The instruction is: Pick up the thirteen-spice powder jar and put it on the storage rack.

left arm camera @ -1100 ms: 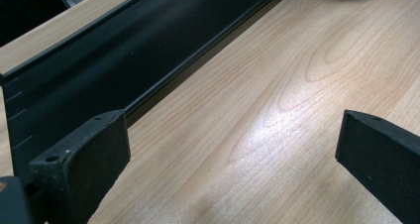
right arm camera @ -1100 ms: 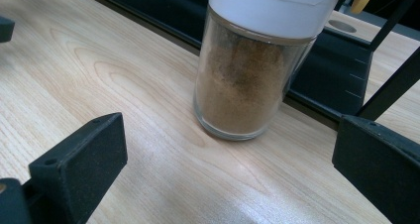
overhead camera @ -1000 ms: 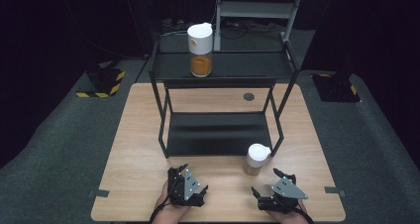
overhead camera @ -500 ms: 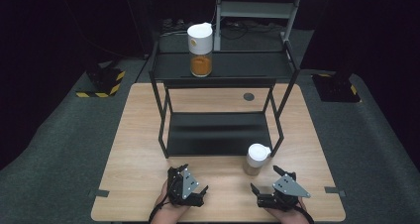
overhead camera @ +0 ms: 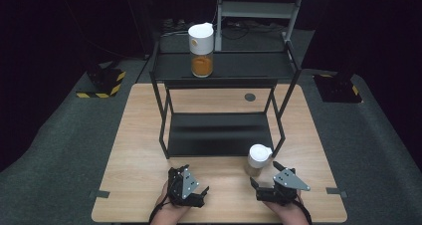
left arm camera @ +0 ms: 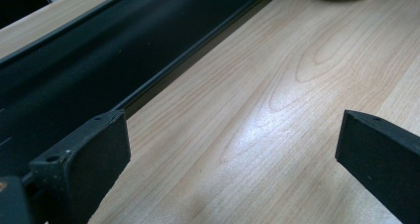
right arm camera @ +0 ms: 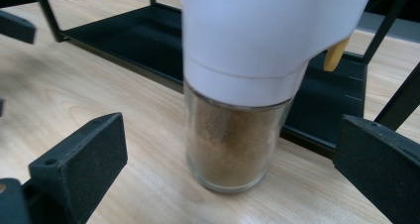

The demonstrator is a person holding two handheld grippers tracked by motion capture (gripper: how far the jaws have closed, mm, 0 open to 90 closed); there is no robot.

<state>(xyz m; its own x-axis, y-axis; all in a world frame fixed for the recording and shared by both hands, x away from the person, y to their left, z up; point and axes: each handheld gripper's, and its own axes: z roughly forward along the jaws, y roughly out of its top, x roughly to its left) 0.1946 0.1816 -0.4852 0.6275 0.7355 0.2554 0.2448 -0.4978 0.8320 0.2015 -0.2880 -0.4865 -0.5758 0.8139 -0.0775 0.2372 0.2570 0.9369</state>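
Note:
A glass jar of brown powder with a white lid (overhead camera: 259,160) stands on the wooden table (overhead camera: 139,150), just in front of the rack's right front leg. My right gripper (overhead camera: 264,174) is open right behind it. In the right gripper view the brown jar (right arm camera: 236,135) stands upright, close ahead and in line with the gap of the right gripper (right arm camera: 230,140), and neither jaw touches it. My left gripper (overhead camera: 196,179) rests open near the front edge. The left gripper (left arm camera: 233,135) has bare wood between its jaws. A second jar with orange powder (overhead camera: 201,50) stands on the rack's top shelf.
A black two-tier metal rack (overhead camera: 219,135) takes up the middle of the table, and its low shelf (left arm camera: 74,70) lies just ahead-left of the left gripper. A small round dark disc (overhead camera: 250,97) lies on the table behind the rack. Dark floor surrounds the table.
My right gripper has crept slightly forward toward the brown jar. The left gripper and both jars have stayed in place.

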